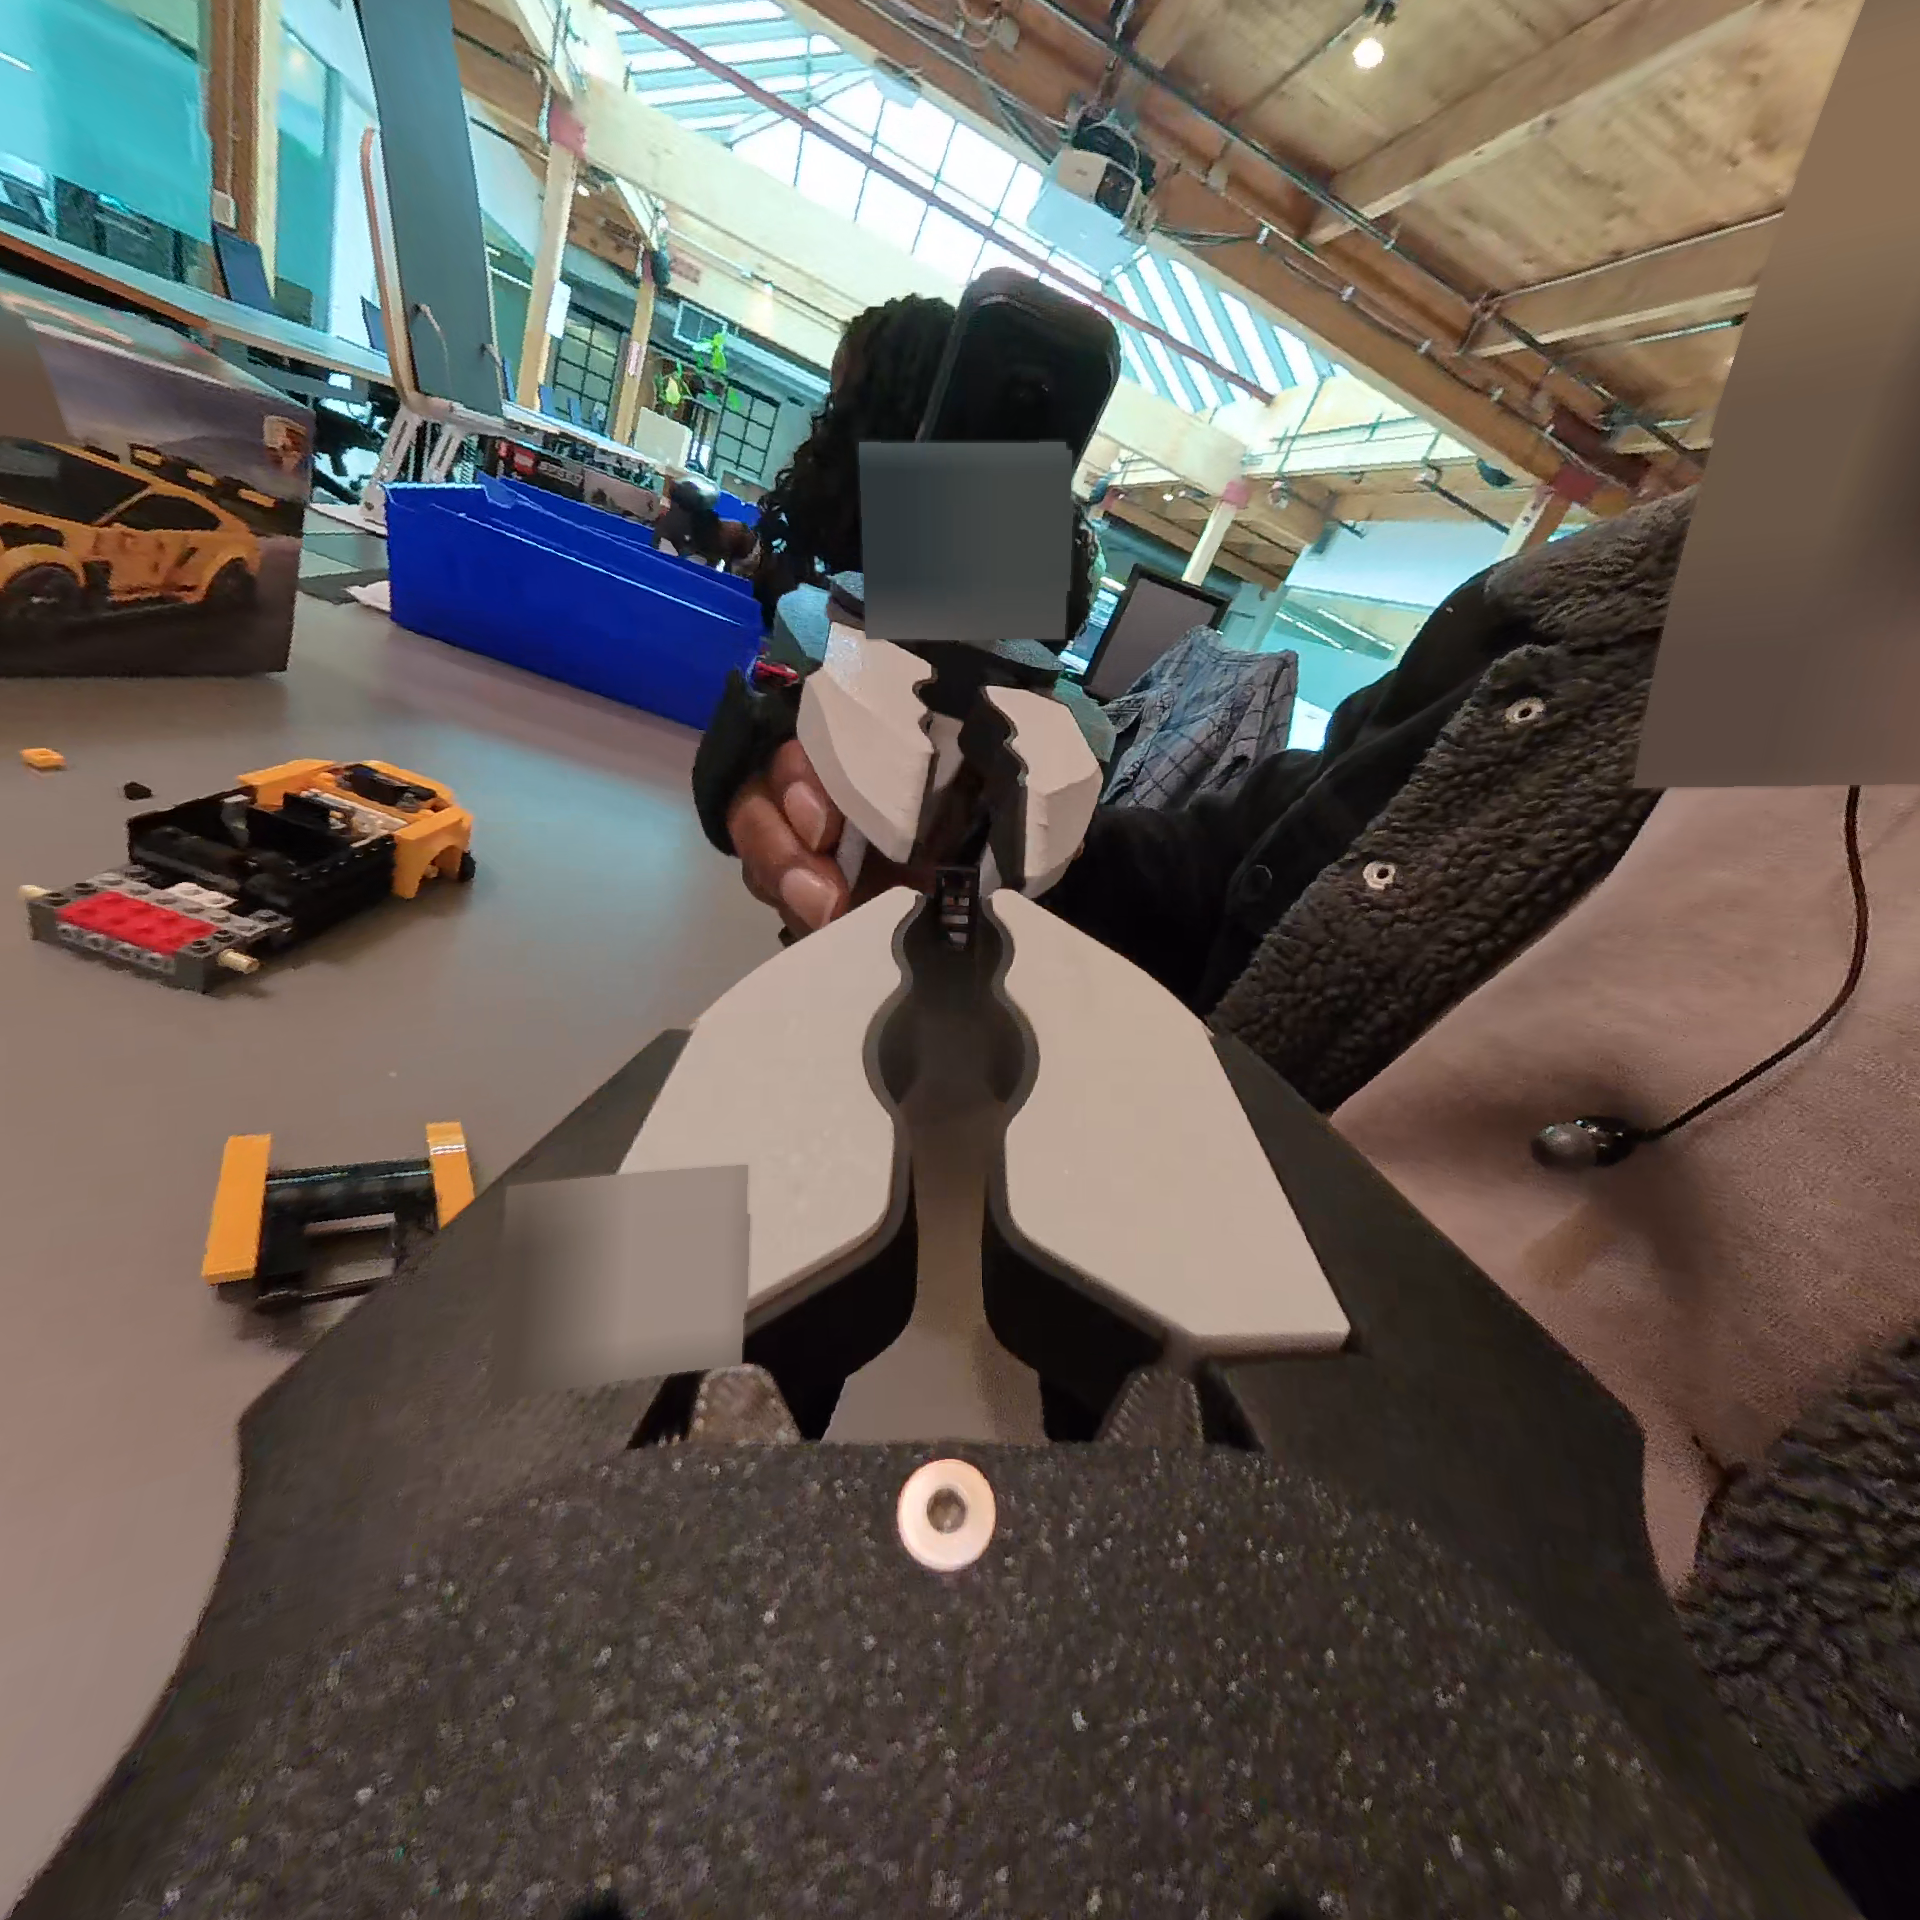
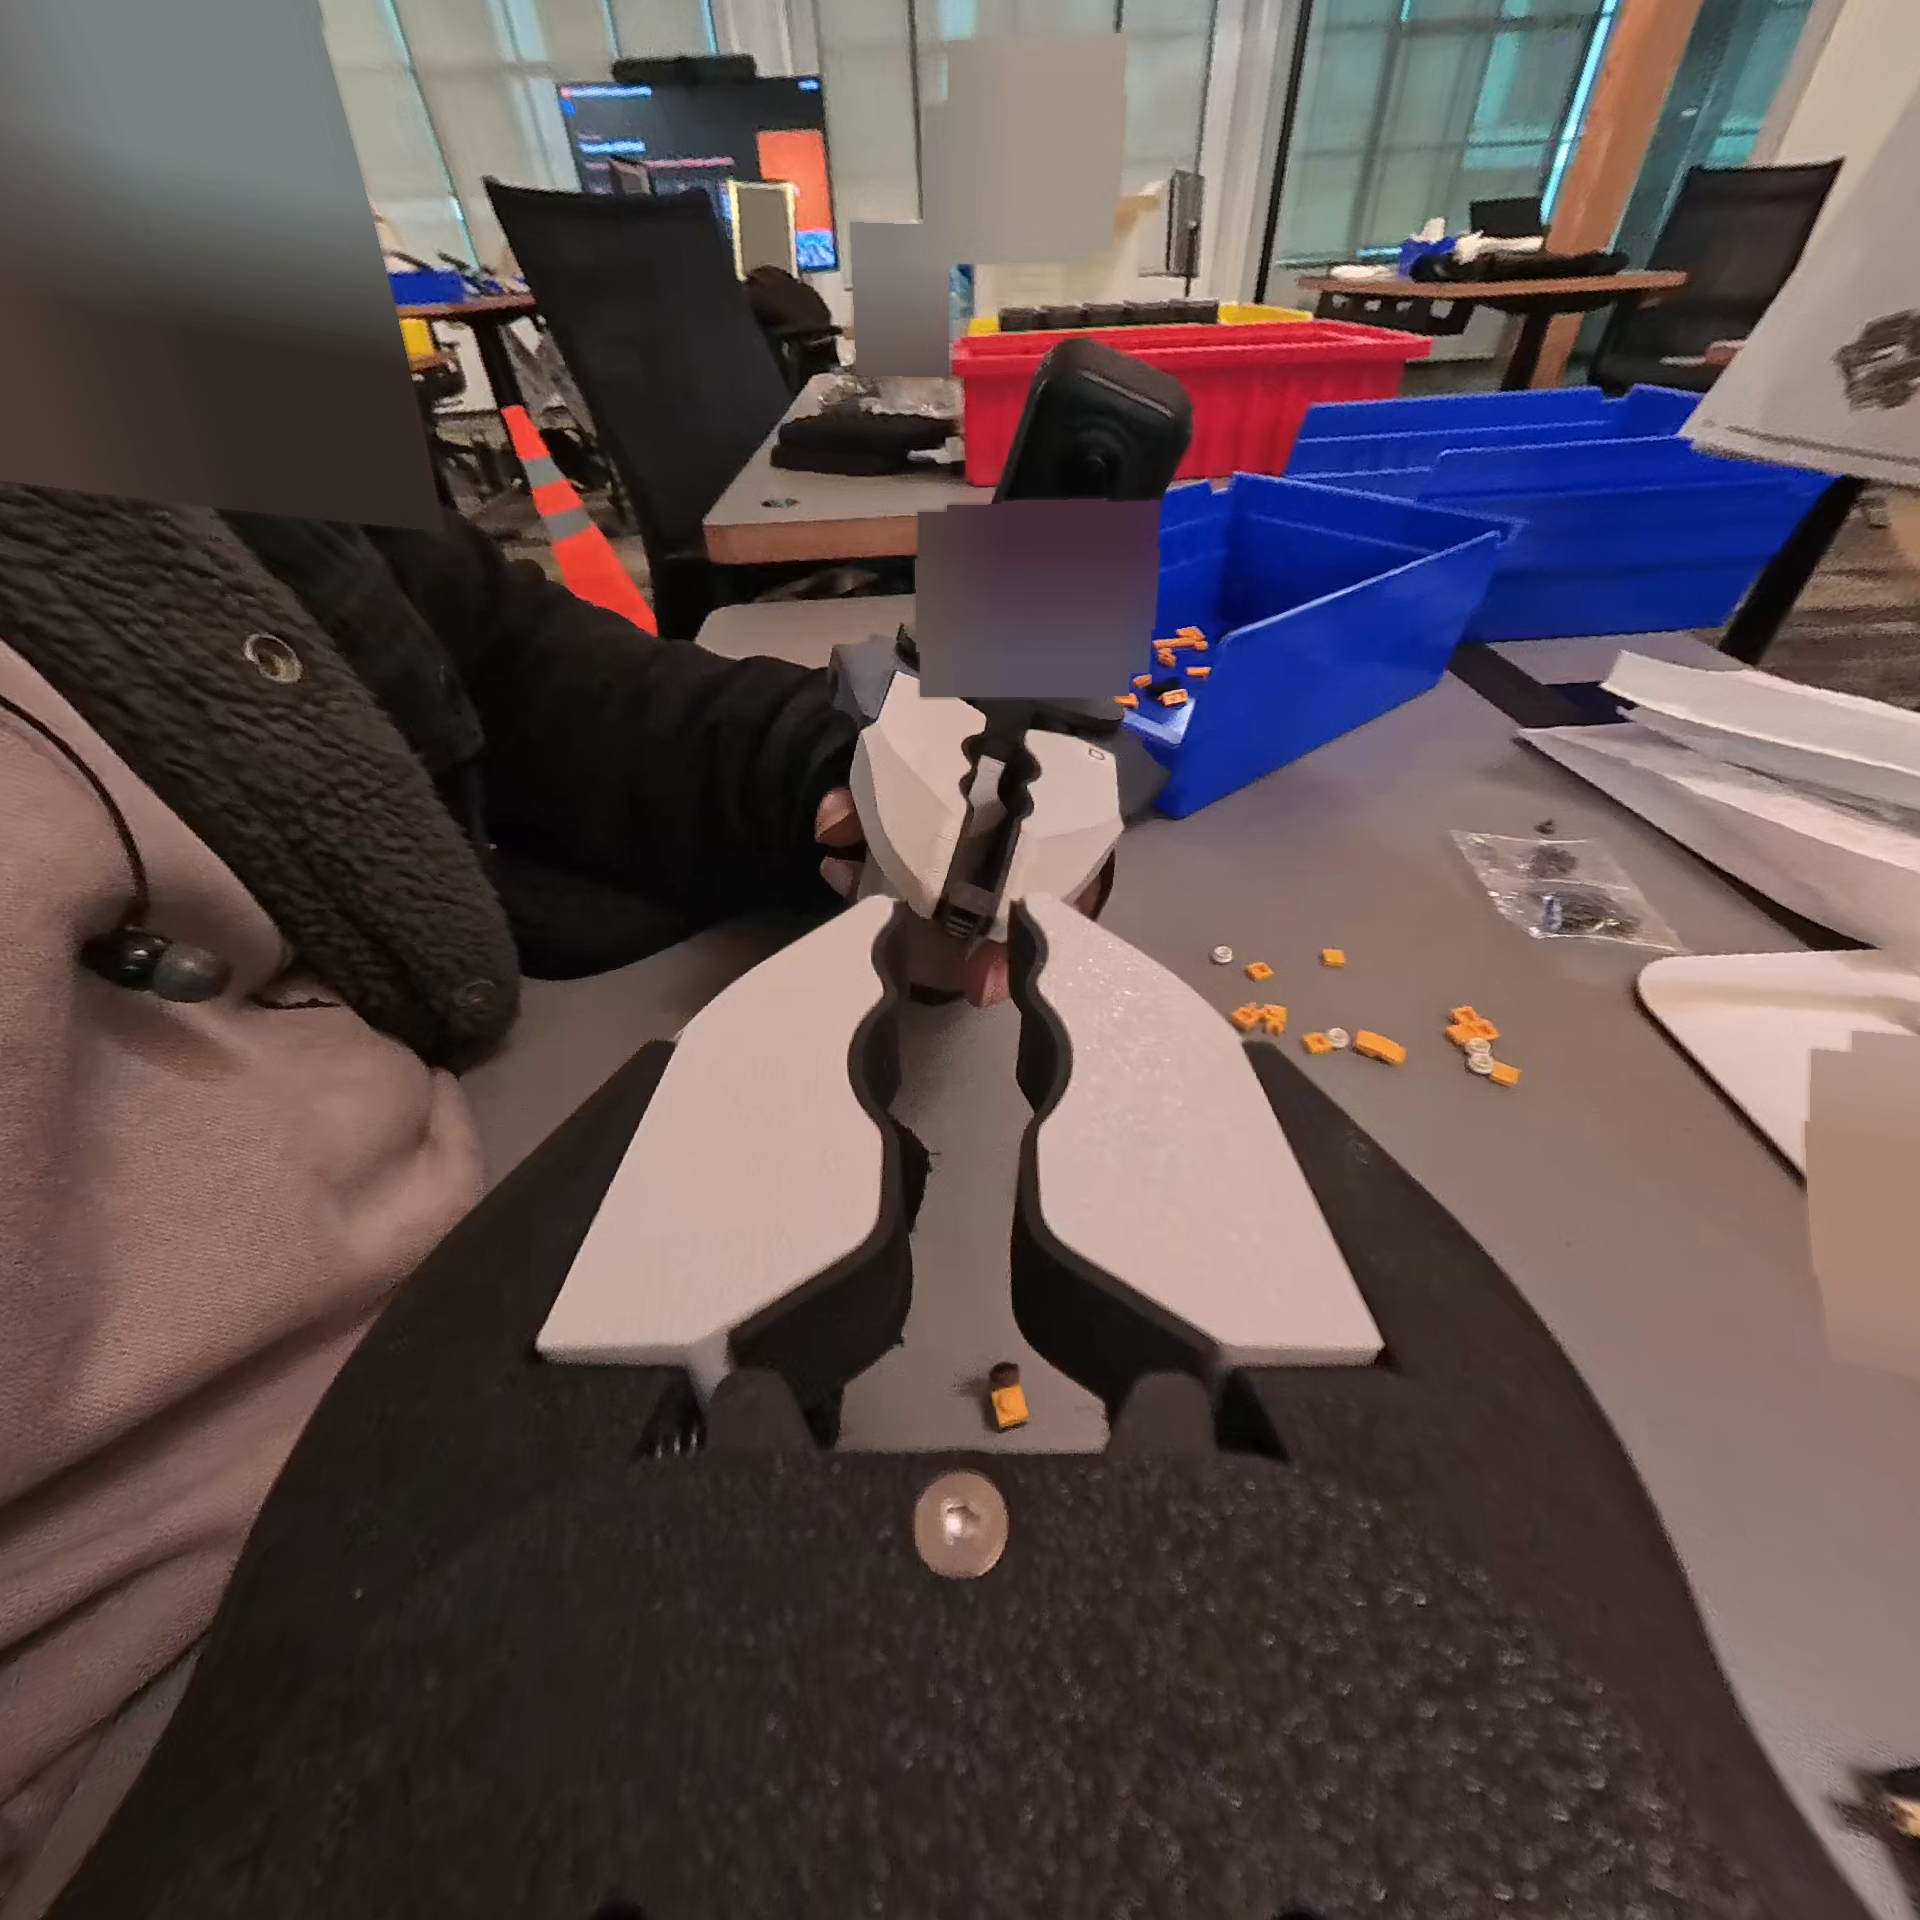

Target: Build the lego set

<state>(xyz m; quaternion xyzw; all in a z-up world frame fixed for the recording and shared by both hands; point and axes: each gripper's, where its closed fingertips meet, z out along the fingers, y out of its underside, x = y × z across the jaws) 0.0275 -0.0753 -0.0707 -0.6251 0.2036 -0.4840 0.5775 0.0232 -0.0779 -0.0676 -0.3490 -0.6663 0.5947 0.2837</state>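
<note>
My two grippers face each other tip to tip above the grey table (image 1: 582,997). My left gripper (image 1: 956,902) is shut on a small black lego piece (image 1: 956,914); the piece also shows in the right wrist view (image 2: 961,914), sticking out of the left gripper's tips. My right gripper (image 2: 956,909) is slightly open, with its tips on either side of that piece. A partly built car chassis (image 1: 260,862), black, orange, grey and red, lies on the table at left. An orange and black sub-assembly (image 1: 332,1216) lies nearer. Loose orange pieces (image 2: 1371,1039) are scattered at right.
A box with a yellow car picture (image 1: 135,540) and blue bins (image 1: 571,592) stand behind the chassis. In the right wrist view there are blue bins (image 2: 1351,644), a red bin (image 2: 1195,395), a bag of dark pieces (image 2: 1569,894), papers (image 2: 1766,779) and a white tray (image 2: 1787,1018). A small orange piece (image 2: 1006,1403) lies between my right finger bases. The tips of both grippers are at nearly the same place.
</note>
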